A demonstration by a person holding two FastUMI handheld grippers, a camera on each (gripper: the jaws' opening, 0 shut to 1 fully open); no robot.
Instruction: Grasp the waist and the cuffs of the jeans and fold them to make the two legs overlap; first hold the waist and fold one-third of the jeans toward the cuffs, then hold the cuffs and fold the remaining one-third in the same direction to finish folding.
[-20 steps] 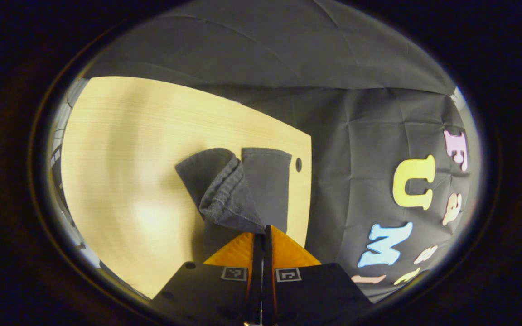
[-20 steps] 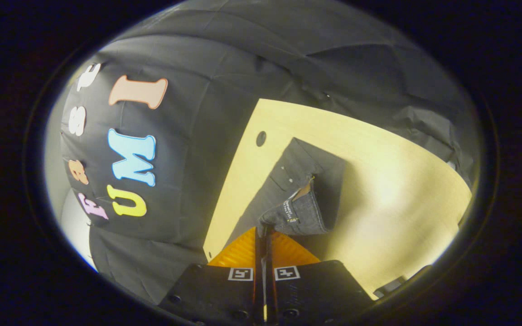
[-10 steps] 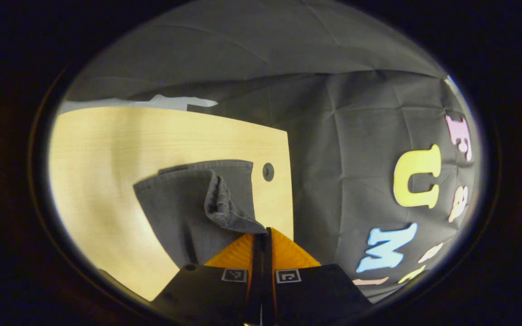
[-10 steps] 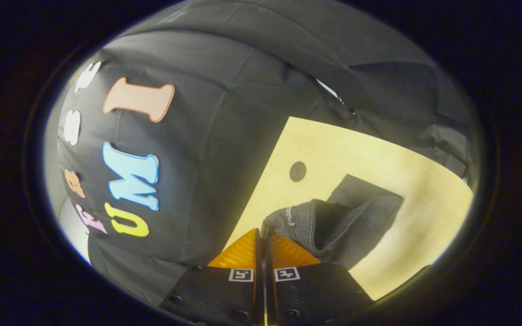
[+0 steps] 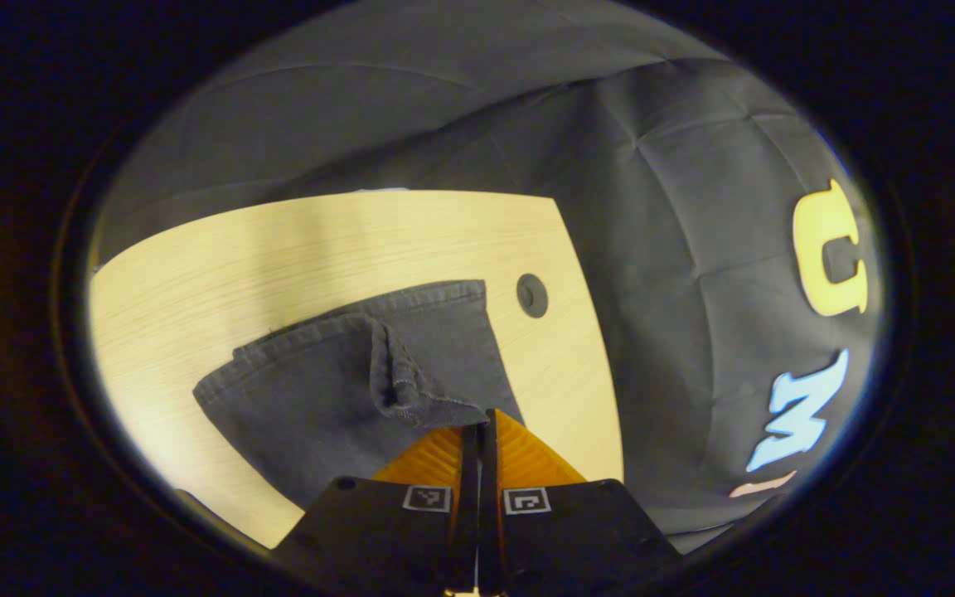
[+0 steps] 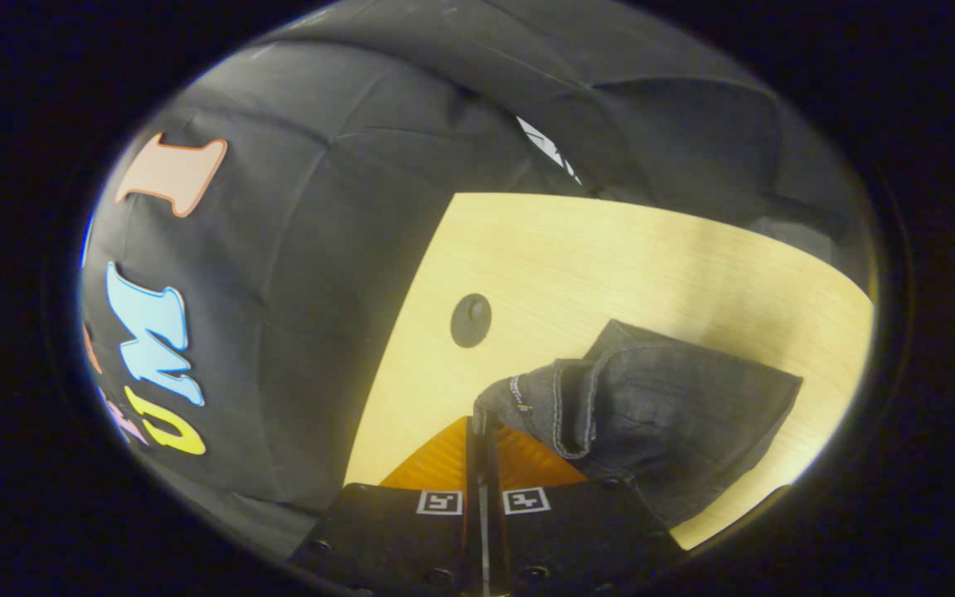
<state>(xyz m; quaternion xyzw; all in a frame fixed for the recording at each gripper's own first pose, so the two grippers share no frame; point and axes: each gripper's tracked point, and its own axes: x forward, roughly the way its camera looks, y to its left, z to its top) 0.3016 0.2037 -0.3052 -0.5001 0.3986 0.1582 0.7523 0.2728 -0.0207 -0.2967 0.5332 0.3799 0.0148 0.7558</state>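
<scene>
Left gripper view: a pale wooden table (image 5: 295,249) spreads ahead of the left claw (image 5: 477,423), with black cloth (image 5: 676,249) hanging as a wall beyond it and to the claw's right. A small round dark hole (image 5: 532,295) sits in the tabletop ahead of the claw and slightly right, just beside the far edge of the jeans. The dark grey jeans (image 5: 320,398) lie on the table ahead and to the left of the claw. One hemmed cuff (image 5: 411,390) is lifted into a fold that runs straight into the fingertips. The two orange fingers are pressed together, pinching that cuff edge.

Right gripper view: the same wooden table (image 6: 610,249) lies ahead and to the right of the right claw (image 6: 482,423), black cloth (image 6: 320,249) to its left. The round hole (image 6: 470,319) sits just ahead of the claw. The jeans (image 6: 676,414) are bunched on the table just right of the claw. Their stitched waist edge (image 6: 527,398) curls up into the fingertips. The orange fingers are closed tight on that edge.
</scene>
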